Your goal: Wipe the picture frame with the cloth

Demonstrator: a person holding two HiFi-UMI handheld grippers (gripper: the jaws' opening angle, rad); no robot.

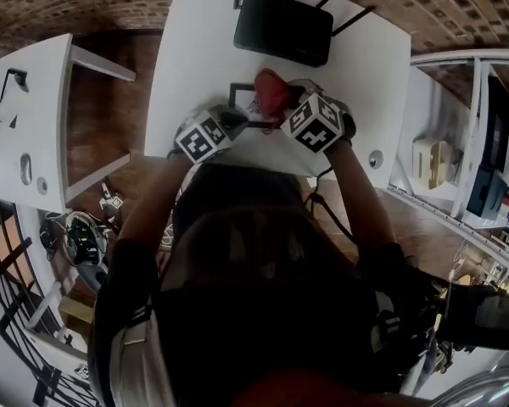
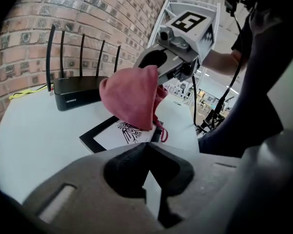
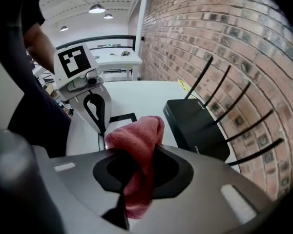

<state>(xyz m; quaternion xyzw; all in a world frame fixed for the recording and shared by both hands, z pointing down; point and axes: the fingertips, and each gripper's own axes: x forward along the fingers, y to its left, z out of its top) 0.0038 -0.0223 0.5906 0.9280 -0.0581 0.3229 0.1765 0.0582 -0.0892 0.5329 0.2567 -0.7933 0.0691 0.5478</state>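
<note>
The pink-red cloth [image 1: 271, 92] hangs bunched from my right gripper [image 1: 278, 102], whose jaws are shut on it [image 3: 136, 145], a little above the table. Under it lies the black picture frame [image 2: 118, 132], flat, holding a white sheet with a dark drawing. In the left gripper view the cloth [image 2: 132, 99] dangles over the frame's far end from the right gripper [image 2: 158, 74]. My left gripper [image 1: 237, 122] is shut with nothing in it [image 2: 149, 156], and its tip is by the frame's [image 3: 121, 117] near left edge [image 3: 98, 123]. I cannot tell whether it touches the frame.
A black router [image 1: 283, 28] with several antennas stands at the back of the white table [image 1: 195, 58], just beyond the frame. A brick wall [image 3: 224, 38] runs behind it. A second white table [image 1: 30, 117] stands to the left, and shelving [image 1: 458, 168] to the right.
</note>
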